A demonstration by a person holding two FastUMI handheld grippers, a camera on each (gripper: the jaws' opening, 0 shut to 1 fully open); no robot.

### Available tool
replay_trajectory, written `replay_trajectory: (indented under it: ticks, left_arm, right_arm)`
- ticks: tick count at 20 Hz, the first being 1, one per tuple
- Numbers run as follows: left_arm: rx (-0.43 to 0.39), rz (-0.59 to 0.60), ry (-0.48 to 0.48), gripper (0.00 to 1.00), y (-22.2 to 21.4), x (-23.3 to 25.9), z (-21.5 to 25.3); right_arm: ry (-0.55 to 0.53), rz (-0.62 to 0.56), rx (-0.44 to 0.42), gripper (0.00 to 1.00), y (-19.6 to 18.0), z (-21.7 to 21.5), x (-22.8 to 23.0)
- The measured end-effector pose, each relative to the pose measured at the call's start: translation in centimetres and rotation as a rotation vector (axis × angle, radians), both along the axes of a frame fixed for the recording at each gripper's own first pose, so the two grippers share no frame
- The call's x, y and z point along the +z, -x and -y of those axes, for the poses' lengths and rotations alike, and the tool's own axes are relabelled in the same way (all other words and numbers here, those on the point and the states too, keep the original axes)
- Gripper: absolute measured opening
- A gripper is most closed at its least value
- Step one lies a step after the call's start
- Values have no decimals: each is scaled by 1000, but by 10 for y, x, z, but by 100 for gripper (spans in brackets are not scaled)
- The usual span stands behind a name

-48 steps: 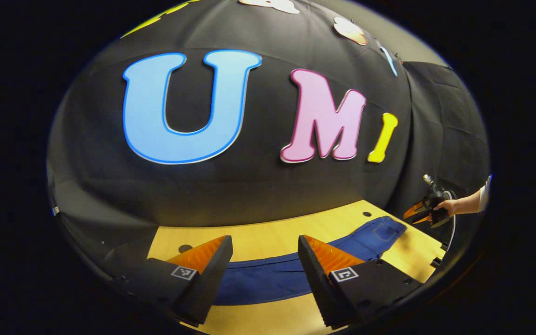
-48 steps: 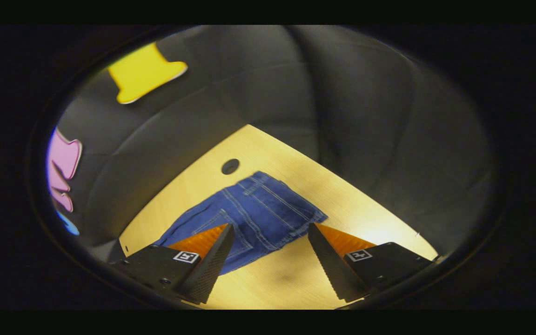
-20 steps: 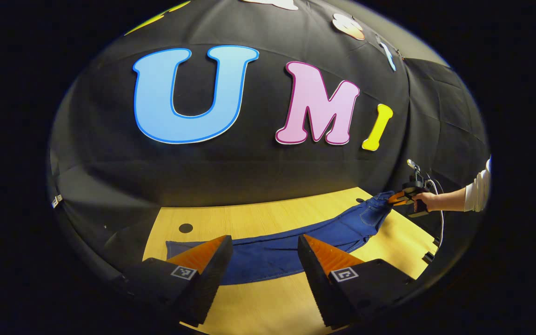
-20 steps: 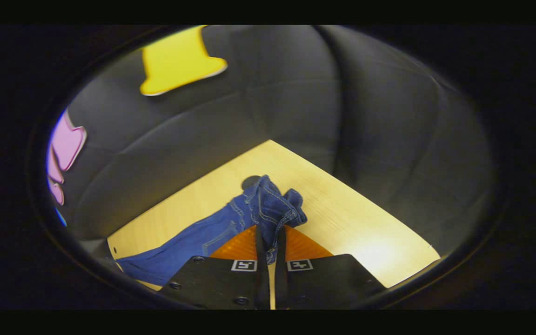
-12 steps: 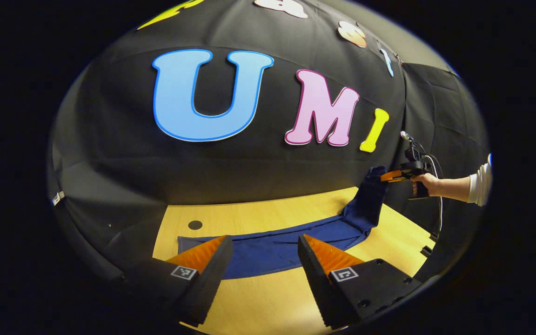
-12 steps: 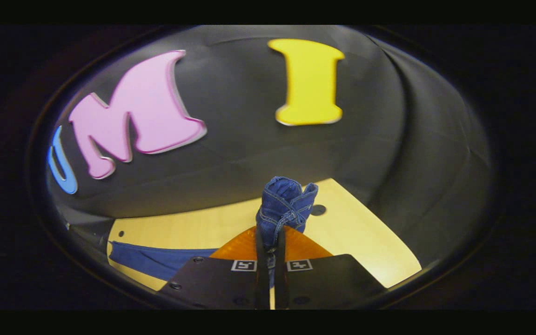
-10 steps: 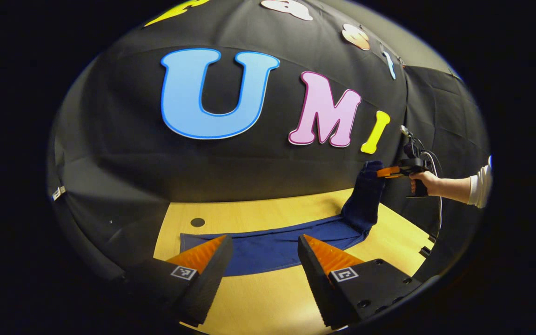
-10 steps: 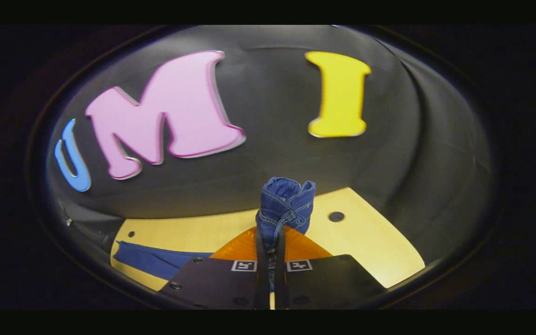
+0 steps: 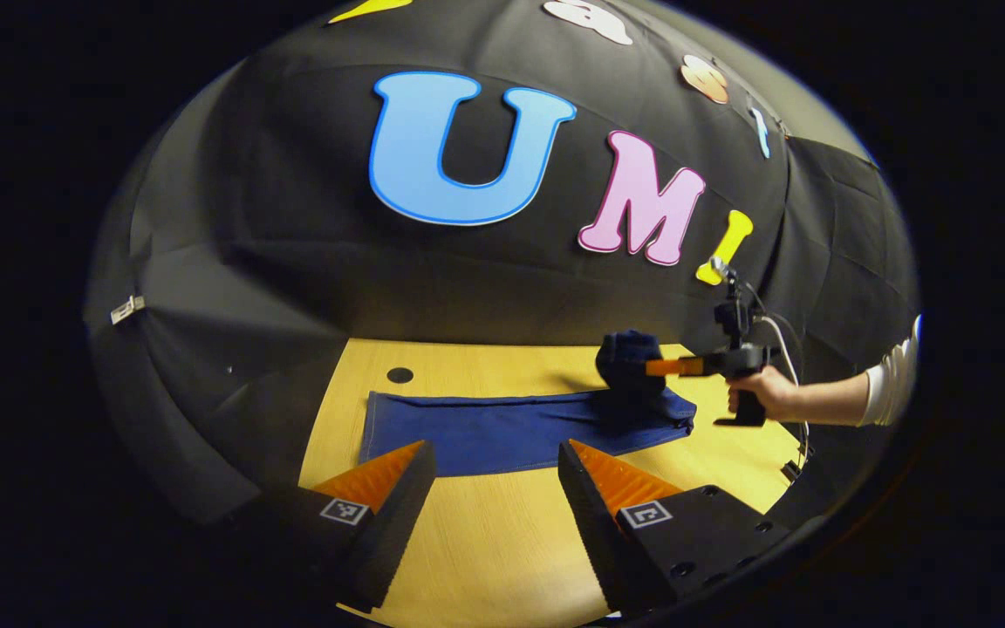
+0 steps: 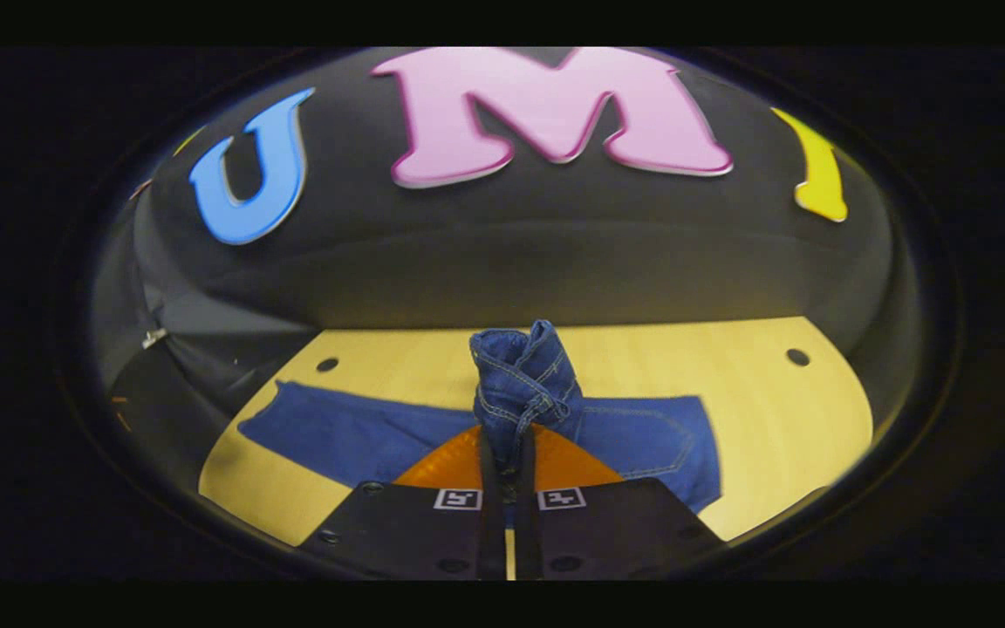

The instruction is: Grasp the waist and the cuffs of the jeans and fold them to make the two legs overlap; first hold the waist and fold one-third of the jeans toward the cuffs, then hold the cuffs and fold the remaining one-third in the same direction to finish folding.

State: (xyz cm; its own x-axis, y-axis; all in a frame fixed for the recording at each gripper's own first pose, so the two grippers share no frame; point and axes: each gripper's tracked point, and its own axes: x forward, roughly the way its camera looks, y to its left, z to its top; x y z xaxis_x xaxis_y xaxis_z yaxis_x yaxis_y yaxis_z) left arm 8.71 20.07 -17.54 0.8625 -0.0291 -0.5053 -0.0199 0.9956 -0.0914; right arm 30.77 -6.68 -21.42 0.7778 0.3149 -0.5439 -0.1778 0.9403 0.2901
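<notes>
Carrying bunched waist (image 10: 524, 375) of jeans (image 9: 502, 427) pinched in right gripper (image 10: 507, 453), held above legs to lay first third; left gripper (image 9: 494, 488) spread, idle short of cuffs (image 9: 378, 427).

L tool (image 9: 494, 471): fingers spread wide, nothing between them, held low and level above the table (image 9: 502, 558), pointing fwd.

R tool (image 10: 503, 453): fingers pressed together, bunched waist of the jeans (image 10: 524, 384) pinched between them and sticking up past the tips. Seen from the left gripper view, the R tool (image 9: 655, 367) is held roughly horizontal, above the table, tips pointing toward the L side. A hand (image 9: 755, 397) wraps its grip from below/behind; bare forearm runs off to the R, nearly level, light sleeve (image 9: 891, 388) pushed up near the elbow. Cable loops from the tool's back end.
</notes>
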Motion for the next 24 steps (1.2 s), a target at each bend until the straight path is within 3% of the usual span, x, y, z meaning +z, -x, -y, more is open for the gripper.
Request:
replay_trajectory:
  ticks: [1,3,4,5,6,10,13,17,20,24]
  left_arm:
    - [17,-9,15,89,-1,-4,-3]
    - [59,-50,57,89,-7,-19,-11]
    - [77,-72,84,89,-12,-26,-14]
    - [93,-91,114,89,-18,-34,-16]
    - [101,-111,139,90,-23,-43,-18]
    - [140,-193,178,90,-49,-81,-36]
    - [229,-268,228,90,-69,-105,-60]
    - [355,-412,227,90,-89,-148,-100]
    - [421,-444,191,90,-113,-175,-135]
    - [486,-528,182,90,-122,-219,-157]
  right_arm:
    - [18,-23,27,8,9,13,-1]
    - [50,-63,69,8,20,38,-4]
    - [44,-81,87,14,18,44,1]
    - [3,-108,113,7,19,53,16]
    - [-38,-139,132,24,24,37,-9]
    - [-150,-173,247,97,47,43,-4]
    - [-139,-144,303,98,83,60,25]
    - [-229,-82,336,100,125,96,84]
    - [-209,-49,291,98,141,157,96]
    - [-171,-95,187,98,149,226,76]
